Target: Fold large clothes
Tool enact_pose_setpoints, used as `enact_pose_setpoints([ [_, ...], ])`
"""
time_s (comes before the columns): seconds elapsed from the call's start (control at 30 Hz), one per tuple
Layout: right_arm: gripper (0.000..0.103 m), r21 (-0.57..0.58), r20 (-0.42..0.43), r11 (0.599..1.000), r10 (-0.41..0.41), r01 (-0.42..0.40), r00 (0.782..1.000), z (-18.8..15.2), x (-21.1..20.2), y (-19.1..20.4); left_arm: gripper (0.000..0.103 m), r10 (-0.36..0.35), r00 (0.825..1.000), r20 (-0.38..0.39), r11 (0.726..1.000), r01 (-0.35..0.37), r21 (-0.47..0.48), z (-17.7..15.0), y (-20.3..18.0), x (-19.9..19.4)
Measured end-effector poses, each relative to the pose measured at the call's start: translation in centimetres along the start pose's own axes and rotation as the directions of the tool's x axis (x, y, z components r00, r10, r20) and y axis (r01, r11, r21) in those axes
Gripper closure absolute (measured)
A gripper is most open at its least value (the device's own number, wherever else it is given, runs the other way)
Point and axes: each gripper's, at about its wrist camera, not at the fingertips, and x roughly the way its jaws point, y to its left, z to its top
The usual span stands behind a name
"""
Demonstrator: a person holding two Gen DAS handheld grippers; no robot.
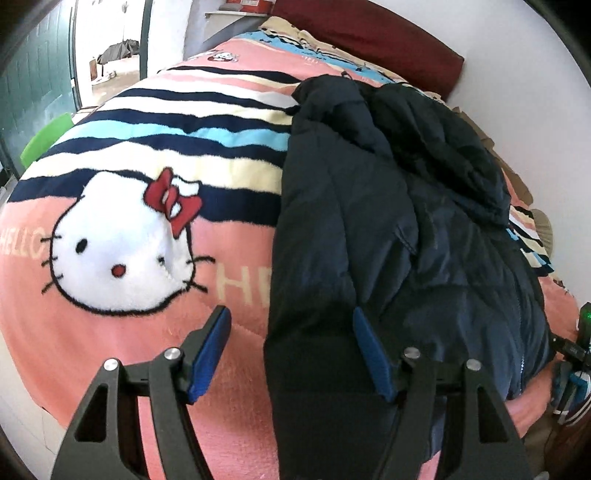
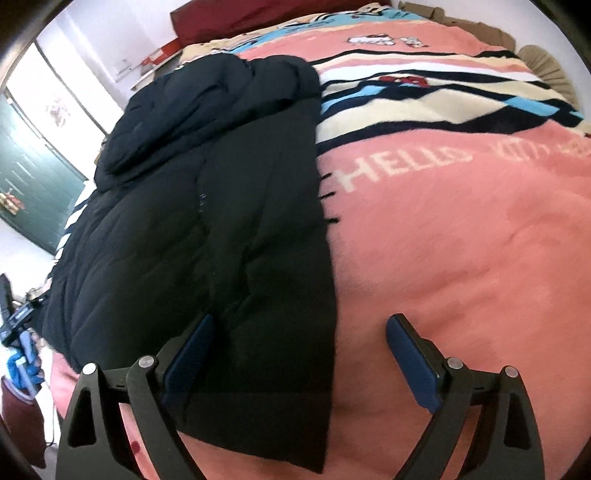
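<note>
A dark navy padded jacket (image 1: 406,221) lies lengthwise on a bed covered by a pink cartoon-cat blanket (image 1: 110,350), its hood (image 1: 443,147) bunched at the far end. My left gripper (image 1: 291,332) is open, tilted down over the near end of the jacket's left sleeve (image 1: 317,258). The cuff lies between the blue pads (image 1: 212,347) without being pressed. In the right wrist view the jacket (image 2: 184,221) fills the left half. My right gripper (image 2: 301,332) is open above the other sleeve (image 2: 280,240), whose edge runs between its fingers over the blanket (image 2: 461,258).
A dark red headboard (image 1: 369,33) stands at the far end against a white wall. A green door (image 1: 33,74), an open doorway and a bright green chair (image 1: 44,136) lie beyond the bed's left side. The blanket's striped band (image 2: 443,96) spreads right of the jacket.
</note>
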Motion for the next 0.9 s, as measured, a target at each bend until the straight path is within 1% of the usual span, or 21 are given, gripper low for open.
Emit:
enact_pose_setpoints([
  [0.17, 0.007, -0.025, -0.019, 1.000, 0.018, -0.018, 1.000, -0.2, 0.6, 0.7, 0.036, -0.002, 1.000, 0.015, 1.000, 0.002, 0.011, -1.1, -0.7, 0.3],
  [0.33, 0.006, -0.029, -0.023, 0.999, 0.029, -0.030, 0.999, -0.4, 0.9, 1.0, 0.036, -0.044, 0.999, 0.028, 0.999, 0.044, -0.025, -2.2, -0.3, 0.6],
  [0.4, 0.006, -0.024, -0.025, 0.999, 0.031, -0.032, 0.999, -0.4, 1.2, 1.0, 0.036, -0.055, 0.998, 0.039, 0.998, 0.056, -0.024, -2.6, -0.3, 0.5],
  [0.47, 0.006, -0.016, -0.027, 0.999, 0.031, -0.031, 0.999, -0.5, 1.2, 0.9, 0.036, -0.052, 0.997, 0.050, 0.999, 0.053, -0.011, -2.9, -0.4, 0.5],
  [0.57, 0.005, -0.009, -0.040, 1.000, 0.023, -0.023, 0.999, -0.2, 1.5, 0.9, 0.036, -0.051, 0.996, 0.066, 0.999, 0.051, 0.009, -3.3, -0.6, 0.7],
  [0.77, 0.004, 0.000, -0.067, 1.000, -0.001, 0.001, 0.998, -0.1, 1.8, 1.1, 0.036, -0.077, 0.993, 0.085, 0.997, 0.076, 0.014, -3.6, -0.2, 1.0],
  [0.9, 0.004, 0.018, -0.075, 1.000, -0.004, 0.005, 0.997, -0.3, 2.0, 1.2, 0.036, -0.091, 0.991, 0.097, 0.996, 0.089, 0.016, -3.7, 0.0, 1.1],
])
